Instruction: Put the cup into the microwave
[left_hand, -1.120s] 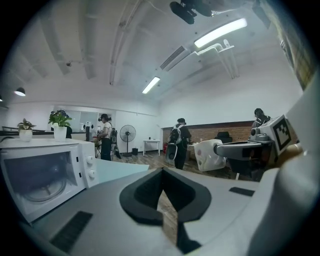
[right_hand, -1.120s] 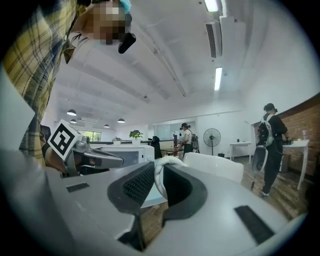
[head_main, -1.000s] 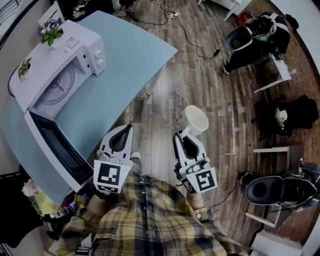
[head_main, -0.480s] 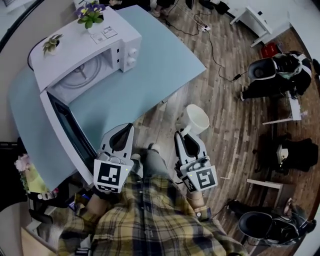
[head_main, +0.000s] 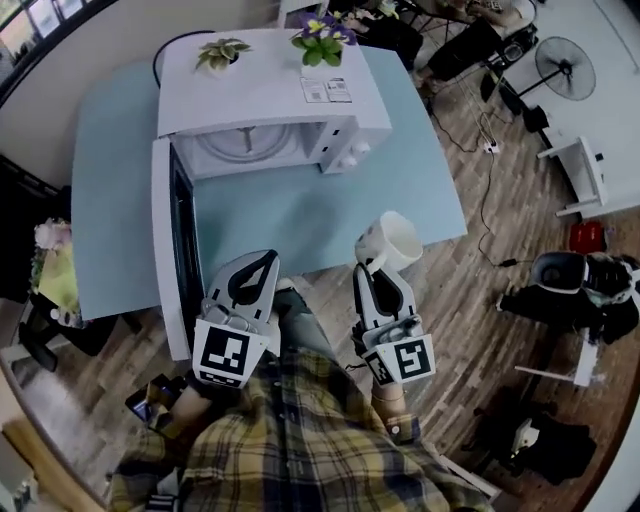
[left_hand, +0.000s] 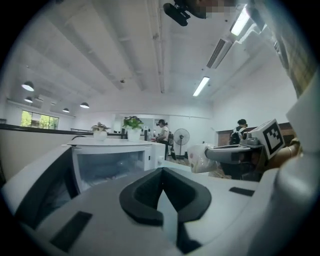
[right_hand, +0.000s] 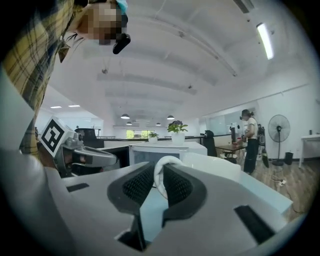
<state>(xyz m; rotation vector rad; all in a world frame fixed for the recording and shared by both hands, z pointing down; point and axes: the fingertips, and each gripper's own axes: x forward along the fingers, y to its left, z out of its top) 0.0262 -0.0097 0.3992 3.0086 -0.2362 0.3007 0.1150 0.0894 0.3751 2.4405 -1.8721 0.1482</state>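
Note:
A white cup (head_main: 390, 240) hangs over the near edge of the light blue table (head_main: 110, 200). My right gripper (head_main: 372, 268) is shut on its handle. In the right gripper view the handle (right_hand: 161, 175) is pinched between the black pads, and the cup's body (right_hand: 220, 170) bulges to the right. The white microwave (head_main: 260, 95) stands on the table ahead, its door (head_main: 170, 250) swung open to the left and its cavity (head_main: 250, 150) exposed. My left gripper (head_main: 264, 262) hovers beside the door, jaws together with nothing in them. The left gripper view shows the microwave (left_hand: 110, 160) and the cup (left_hand: 200, 157).
Two potted plants (head_main: 222, 50) (head_main: 322, 28) sit on top of the microwave. A standing fan (head_main: 565, 68) and white furniture are at the far right. A seated person (head_main: 580, 285) is on the wooden floor to the right. Clutter lies at the table's left end (head_main: 50, 270).
Both grippers have swung to the left, so the table and open microwave now lie straight ahead instead of off to the left. The cup stays in the right gripper.

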